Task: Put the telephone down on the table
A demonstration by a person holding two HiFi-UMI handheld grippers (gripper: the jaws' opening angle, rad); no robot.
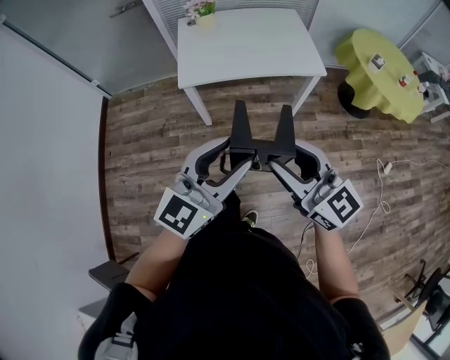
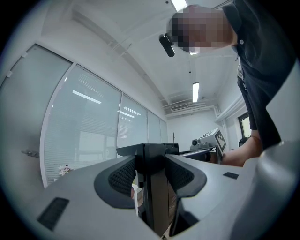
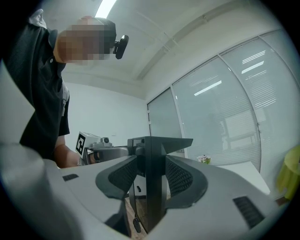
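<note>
The telephone [image 1: 261, 138] is a black piece with two upright prongs, held in the air over the wooden floor, short of the white table [image 1: 246, 49]. My left gripper [image 1: 235, 152] is shut on its left side and my right gripper [image 1: 287, 153] is shut on its right side. In the left gripper view, the left gripper [image 2: 152, 174] has both ribbed pads pressed on a black plate of the telephone [image 2: 157, 199]. The right gripper view shows the same: the right gripper [image 3: 149, 176] clamps a black upright of the telephone [image 3: 153, 201].
A small flower pot [image 1: 202, 13] stands at the white table's far left corner. A yellow-green round table [image 1: 380, 74] with small items is at the right. A white cable [image 1: 383, 204] lies on the floor to my right. A glass wall [image 2: 93, 136] runs beside the table.
</note>
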